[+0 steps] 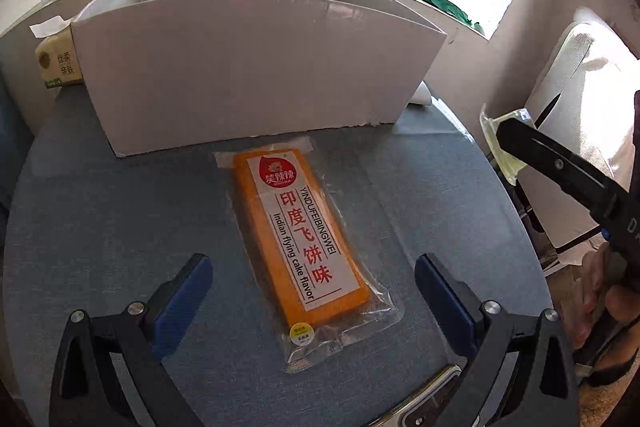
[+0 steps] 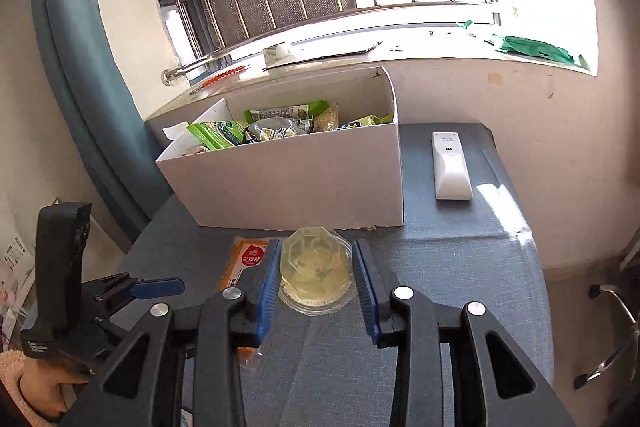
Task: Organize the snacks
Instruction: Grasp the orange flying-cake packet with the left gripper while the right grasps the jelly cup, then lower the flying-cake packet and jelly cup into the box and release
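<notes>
An orange snack packet (image 1: 304, 247) with a white label lies flat on the blue table, just in front of a white cardboard box (image 1: 256, 75). My left gripper (image 1: 314, 291) is open, low over the table, its blue pads either side of the packet's near end. My right gripper (image 2: 316, 275) is shut on a clear jelly cup (image 2: 316, 273) and holds it above the table in front of the box (image 2: 296, 179). The cup also shows at the right of the left wrist view (image 1: 502, 143). The box holds several green and other snack packets (image 2: 280, 125).
A white remote control (image 2: 450, 165) lies on the table right of the box. A tissue pack (image 1: 58, 61) stands left of the box. A windowsill and barred window run behind. A white chair (image 1: 580, 99) is at the right.
</notes>
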